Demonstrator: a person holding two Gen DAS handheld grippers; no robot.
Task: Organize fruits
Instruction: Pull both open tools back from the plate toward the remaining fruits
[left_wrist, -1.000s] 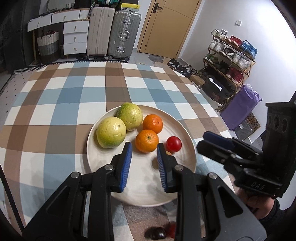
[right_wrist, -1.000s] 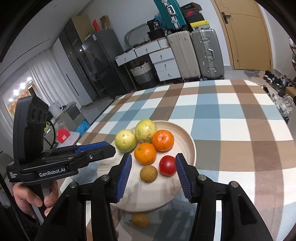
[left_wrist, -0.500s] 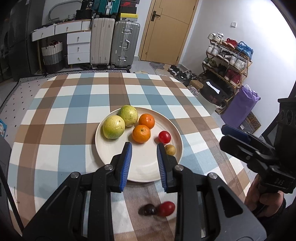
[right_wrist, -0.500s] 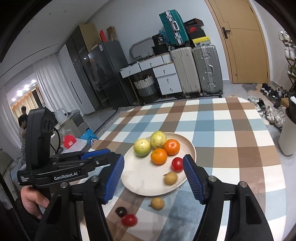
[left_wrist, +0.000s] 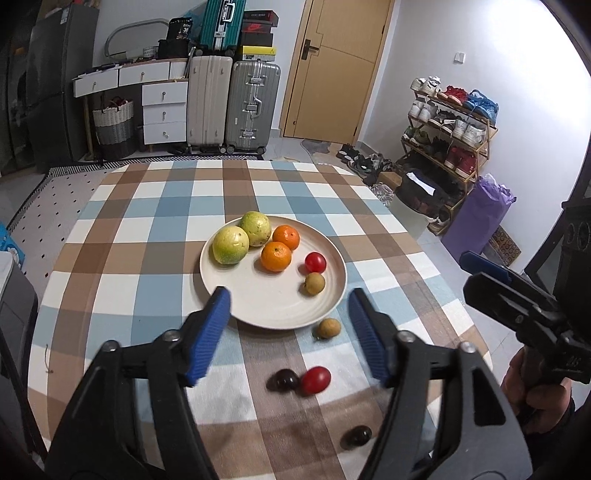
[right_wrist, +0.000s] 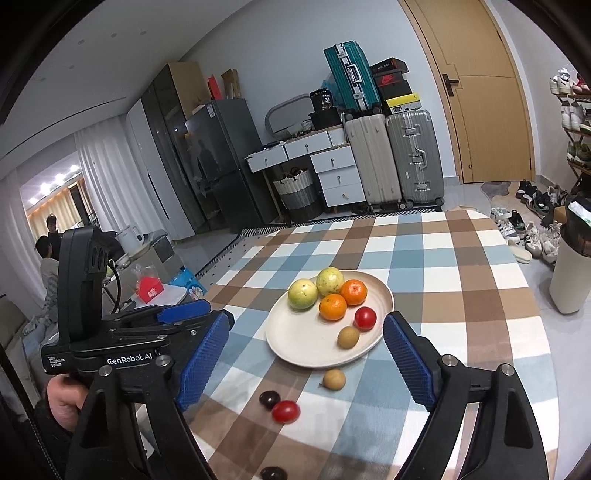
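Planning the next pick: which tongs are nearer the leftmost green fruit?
Left. Left tongs hover near-left of the green fruit; right tongs hang past the plate's right rim.

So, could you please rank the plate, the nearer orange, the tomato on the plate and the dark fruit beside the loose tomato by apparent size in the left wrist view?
1. Plate
2. Nearer orange
3. Tomato on the plate and dark fruit: look alike; the dark fruit lies nearer the camera, so unranked.

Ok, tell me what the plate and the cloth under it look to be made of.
Plate: cream, matte, with faint ridges along the rim; probably ceramic or melamine, the look can't settle which.
Cloth: checked brown, blue and white, dull with no shine and draped over the table edge; likely woven fabric.
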